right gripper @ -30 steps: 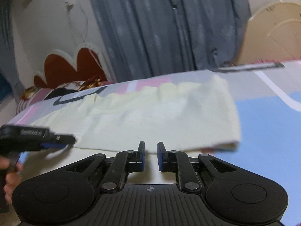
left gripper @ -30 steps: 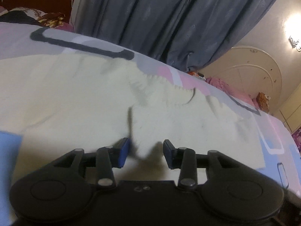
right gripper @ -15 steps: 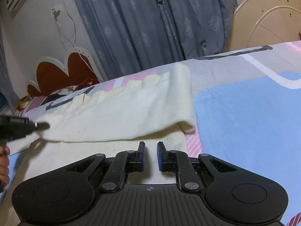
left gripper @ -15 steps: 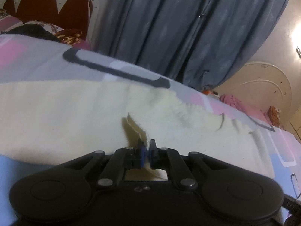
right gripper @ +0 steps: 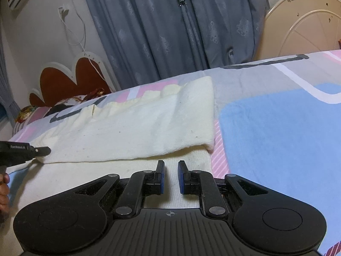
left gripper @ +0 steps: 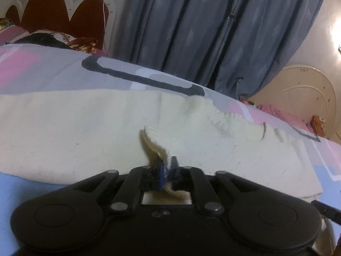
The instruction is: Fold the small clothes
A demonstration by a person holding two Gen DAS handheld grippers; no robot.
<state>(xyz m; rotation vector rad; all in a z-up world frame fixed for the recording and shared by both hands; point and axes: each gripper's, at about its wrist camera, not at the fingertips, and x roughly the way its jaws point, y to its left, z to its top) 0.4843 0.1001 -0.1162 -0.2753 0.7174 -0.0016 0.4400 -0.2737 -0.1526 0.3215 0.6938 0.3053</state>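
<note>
Left gripper (left gripper: 167, 169) is clamped on a raised fold of the cream cloth (left gripper: 85, 132), which lies spread on the bed (right gripper: 277, 128); right gripper (right gripper: 170, 177) hovers slightly parted, empty, over the cloth's near edge.

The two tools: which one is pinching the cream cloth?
The left tool. Its blue tips are shut on an edge of the cream cloth, lifting it. The right tool has a gap between its tips and holds nothing.
</note>
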